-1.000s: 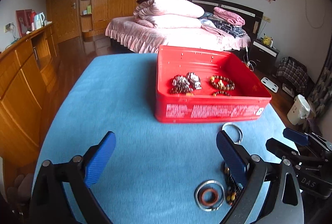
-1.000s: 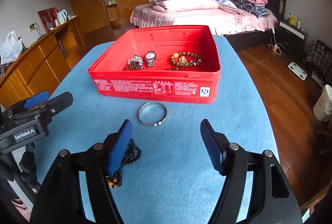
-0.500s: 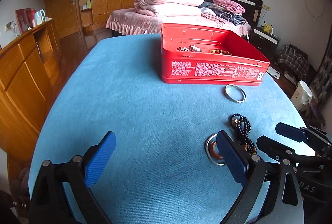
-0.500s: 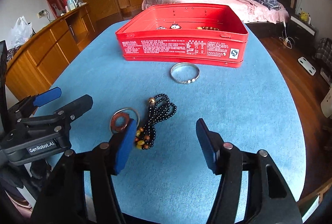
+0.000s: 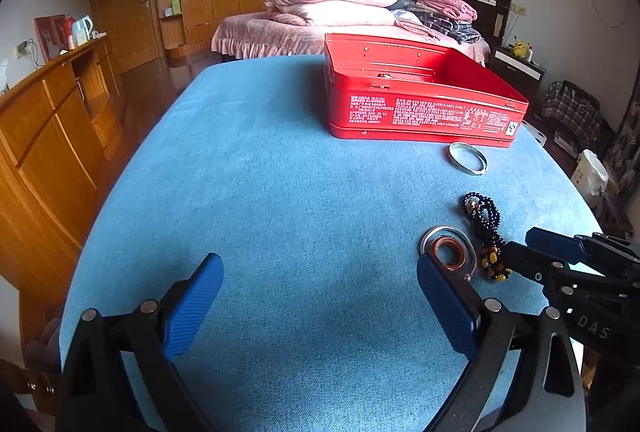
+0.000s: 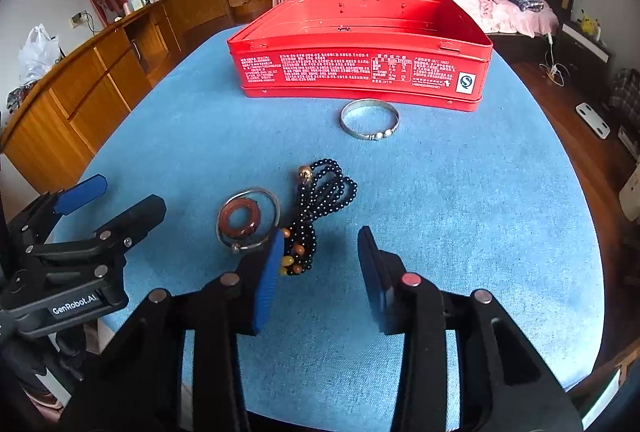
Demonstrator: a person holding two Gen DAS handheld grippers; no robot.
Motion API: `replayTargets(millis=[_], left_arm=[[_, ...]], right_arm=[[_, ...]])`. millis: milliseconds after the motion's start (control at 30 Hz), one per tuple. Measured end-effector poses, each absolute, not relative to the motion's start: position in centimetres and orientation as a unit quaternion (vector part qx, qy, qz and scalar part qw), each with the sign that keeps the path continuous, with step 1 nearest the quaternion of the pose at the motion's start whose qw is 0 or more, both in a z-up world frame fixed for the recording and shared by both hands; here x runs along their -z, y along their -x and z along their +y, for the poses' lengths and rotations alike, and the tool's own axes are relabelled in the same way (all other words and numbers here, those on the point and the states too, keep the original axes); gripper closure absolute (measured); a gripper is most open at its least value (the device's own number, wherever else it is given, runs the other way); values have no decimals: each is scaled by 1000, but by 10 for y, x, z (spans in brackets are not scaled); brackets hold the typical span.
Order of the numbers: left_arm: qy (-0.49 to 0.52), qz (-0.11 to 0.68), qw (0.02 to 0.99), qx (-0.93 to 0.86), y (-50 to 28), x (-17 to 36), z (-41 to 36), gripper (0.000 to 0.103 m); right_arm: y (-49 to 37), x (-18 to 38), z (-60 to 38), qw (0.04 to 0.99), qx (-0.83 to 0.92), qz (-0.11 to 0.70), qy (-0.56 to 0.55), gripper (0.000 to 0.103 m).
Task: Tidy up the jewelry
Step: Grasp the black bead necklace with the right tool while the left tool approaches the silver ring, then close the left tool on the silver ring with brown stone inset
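A red tin box stands open at the far side of the blue table. In front of it lies a silver bangle. Nearer lie a black bead necklace and a silver bangle with a reddish ring inside it. My left gripper is open and empty, low over the table, left of the ringed bangle. My right gripper is open and empty, its left pad beside the necklace's amber beads.
A wooden sideboard runs along the left. A bed with folded pink bedding stands behind the table. The table's right edge drops to a wooden floor.
Both grippers have pulled back from the box and dropped lower. The box's contents are now hidden behind its front wall. The necklace and ringed bangle have come into fuller view.
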State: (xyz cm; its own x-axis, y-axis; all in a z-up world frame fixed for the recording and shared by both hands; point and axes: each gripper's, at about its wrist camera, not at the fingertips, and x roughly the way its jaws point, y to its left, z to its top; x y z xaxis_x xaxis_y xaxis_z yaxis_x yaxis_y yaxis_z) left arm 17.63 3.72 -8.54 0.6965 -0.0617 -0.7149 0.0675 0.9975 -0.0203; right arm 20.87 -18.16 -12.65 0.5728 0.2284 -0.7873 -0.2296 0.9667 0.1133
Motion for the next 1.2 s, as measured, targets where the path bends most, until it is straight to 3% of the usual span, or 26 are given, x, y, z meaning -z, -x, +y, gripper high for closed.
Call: replayTargets(millis=[367, 667, 1200], left_arm=[[1, 388, 921, 34, -175, 88, 43, 8], [11, 391, 920, 34, -178, 90, 49, 8], [4, 404, 911, 88, -179, 95, 1, 8]], right_arm=[[-215, 132, -171, 882, -133, 452, 6, 68], [-218, 136, -167, 882, -136, 451, 20, 84], [-218, 134, -233, 889, -81, 451, -22, 85]])
